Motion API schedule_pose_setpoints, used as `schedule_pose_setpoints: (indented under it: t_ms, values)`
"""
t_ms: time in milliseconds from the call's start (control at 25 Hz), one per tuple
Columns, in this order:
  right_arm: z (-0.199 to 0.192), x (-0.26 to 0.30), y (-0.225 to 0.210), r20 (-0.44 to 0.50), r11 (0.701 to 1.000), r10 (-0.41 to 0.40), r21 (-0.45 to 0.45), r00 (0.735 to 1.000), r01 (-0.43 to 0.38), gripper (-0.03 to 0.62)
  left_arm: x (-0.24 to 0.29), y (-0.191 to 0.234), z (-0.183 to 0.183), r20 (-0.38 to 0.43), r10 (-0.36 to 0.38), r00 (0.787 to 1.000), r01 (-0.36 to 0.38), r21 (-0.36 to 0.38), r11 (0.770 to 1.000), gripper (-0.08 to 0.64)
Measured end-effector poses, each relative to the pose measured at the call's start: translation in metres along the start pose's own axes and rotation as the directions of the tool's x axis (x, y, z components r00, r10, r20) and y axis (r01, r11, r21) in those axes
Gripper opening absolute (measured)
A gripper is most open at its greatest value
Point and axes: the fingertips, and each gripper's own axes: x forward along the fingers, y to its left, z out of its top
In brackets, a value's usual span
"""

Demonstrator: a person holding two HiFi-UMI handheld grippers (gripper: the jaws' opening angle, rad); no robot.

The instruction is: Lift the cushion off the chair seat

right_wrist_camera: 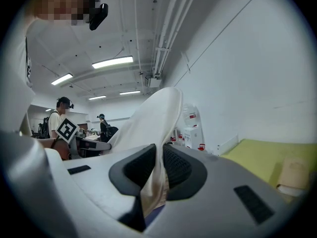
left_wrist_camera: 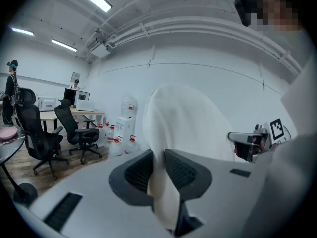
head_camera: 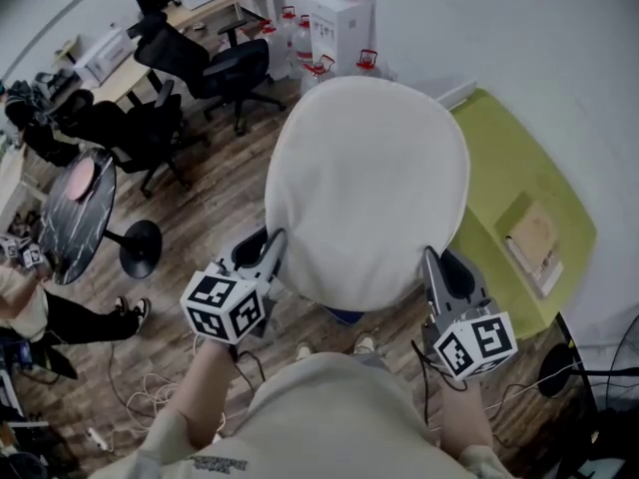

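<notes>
Holding check, head view: the white round cushion point(head_camera: 364, 188) hangs in the air in front of the person, carried by its near edge. The left gripper point(head_camera: 272, 257) has the near-left rim and the right gripper point(head_camera: 431, 267) the near-right rim. Wooden floor shows beneath, and a yellow-green pad point(head_camera: 499, 168) lies just beside the cushion's right side. A small blue patch point(head_camera: 344, 315) peeks out under the near edge; I cannot tell whether that is the chair seat. I judge the cushion clear of the seat, or very nearly.

Left gripper view: the jaws are nearly together, pinched on a fold of the cushion point(left_wrist_camera: 183, 123), with cloth bunched between the ribbed pads point(left_wrist_camera: 183, 171). The bite looks shallow: edge fabric, not the stuffed body.

Right gripper view: same picture. The jaws are narrow and clamped on the cushion's rim point(right_wrist_camera: 148, 118), with cloth squeezed thin between the pads point(right_wrist_camera: 174, 165). The far part of the cushion rises up and away from the jaws.

Notes on doing this well:
- Raise both hands together and level, so the weight splits evenly.
- Do not let the hands pull apart; a thin edge pinch can slip.
- Keep the squeeze constant until the cushion is well clear of the seat.
</notes>
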Motion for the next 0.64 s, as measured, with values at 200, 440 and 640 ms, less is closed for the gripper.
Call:
schedule_pose_setpoints:
  t_ms: [200, 440, 640]
  values:
    - [0.0, -0.001, 0.006, -0.001, 1.0, 0.001, -0.005, 1.0, -0.001, 0.071, -0.006, 0.002, -0.003, 0.001, 0.013, 1.0, -0.013, -0.009, 1.0, 0.094]
    - [0.007, -0.015, 0.012, 0.001, 1.0, 0.001, -0.005, 1.0, -0.001, 0.071, -0.019, -0.008, -0.001, 0.004, 0.0, 1.0, 0.0, -0.011, 1.0, 0.094]
    - [-0.001, -0.018, -0.021, 0.009, 1.0, 0.007, 0.022, 1.0, -0.007, 0.071, 0.008, -0.025, -0.006, 0.009, 0.003, 1.0, -0.003, -0.012, 1.0, 0.094]
